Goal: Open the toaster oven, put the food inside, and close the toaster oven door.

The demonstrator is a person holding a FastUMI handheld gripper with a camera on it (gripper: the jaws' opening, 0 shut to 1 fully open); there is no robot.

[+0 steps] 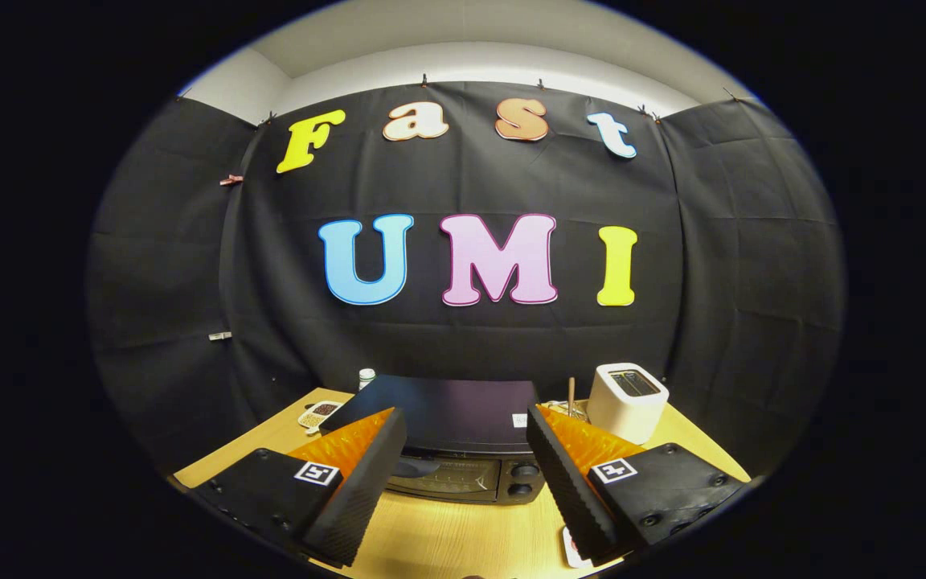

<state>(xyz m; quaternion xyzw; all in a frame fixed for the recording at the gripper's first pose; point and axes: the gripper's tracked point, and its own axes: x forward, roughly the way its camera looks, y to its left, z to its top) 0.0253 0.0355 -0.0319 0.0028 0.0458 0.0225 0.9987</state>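
Note:
A black toaster oven (447, 422) stands on the wooden table (463, 539), just ahead of my fingers and between them. Its glass door (443, 476) is closed, with two knobs (522, 478) to the door's right. I look down on its flat dark top. My gripper (467, 450) is open, held above the table in front of the oven, with nothing between the fingers (358, 490). I cannot make out the food for the oven with certainty.
A white pop-up toaster (628, 400) sits right of the oven, with a thin wooden stick (571, 396) beside it. Left of the oven lie a small divided dish (318, 414) and a small white bottle (366, 378). A white card (574, 548) lies near the right finger.

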